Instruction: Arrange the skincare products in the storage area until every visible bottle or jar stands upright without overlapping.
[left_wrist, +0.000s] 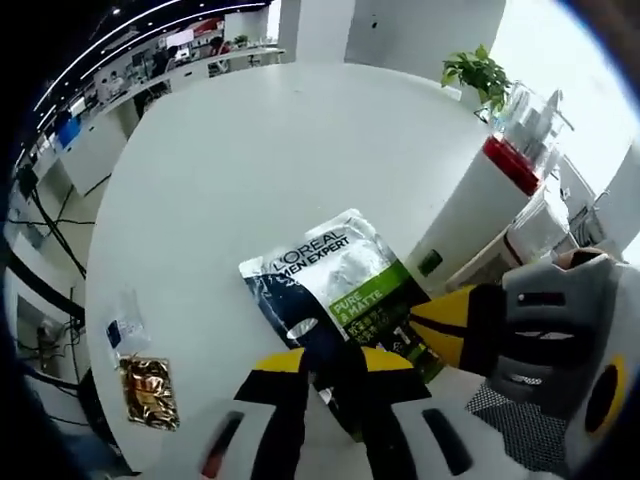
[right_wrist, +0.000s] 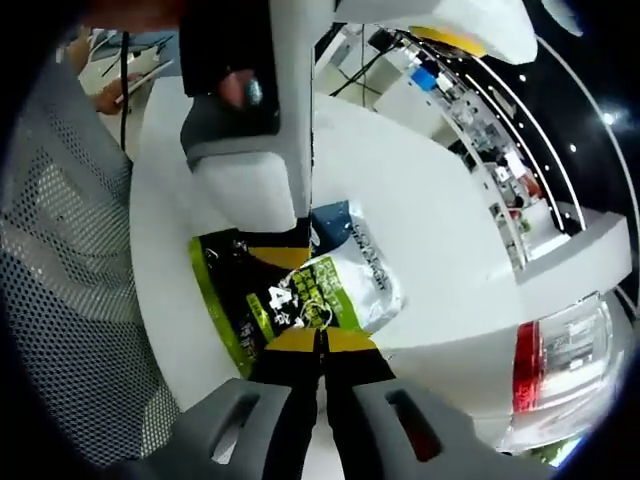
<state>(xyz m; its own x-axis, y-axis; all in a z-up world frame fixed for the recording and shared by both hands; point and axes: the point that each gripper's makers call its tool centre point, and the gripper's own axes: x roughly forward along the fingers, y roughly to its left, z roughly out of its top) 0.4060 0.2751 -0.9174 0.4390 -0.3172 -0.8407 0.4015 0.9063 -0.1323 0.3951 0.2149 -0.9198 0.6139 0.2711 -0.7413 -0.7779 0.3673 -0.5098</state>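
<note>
Silver, dark blue and green foil pouch (left_wrist: 335, 290), printed "L'OREAL MEN EXPERT" and "PURE & MATTE": lies flat on a round white table (left_wrist: 250, 170), near the table edge at 5 o'clock in the left gripper view. Left gripper (left_wrist: 335, 375), yellow-and-black tipped: jaws clenched on the pouch's dark near corner. Right gripper (right_wrist: 322, 345), same pattern: jaws pressed together on the pouch's green-and-silver end; it also enters the left gripper view at 3 o'clock as a yellow tip on a grey body. Pouch contents hidden; small print on the green panel too fine to read. On the same table, at 8 o'clock from the pouch, a small gold foil sachet (left_wrist: 148, 392) with a clear packet bearing a blue label (left_wrist: 125, 328) just beside it; contents of both hard to make out. Beyond the table at 2 o'clock, a white cylindrical stand with a red band (left_wrist: 490, 190) and a green potted plant (left_wrist: 478, 72). Room: open office, desk rows, ceiling light strips. Grey mesh chair back (right_wrist: 70, 300) at 9 o'clock in the right gripper view.
</note>
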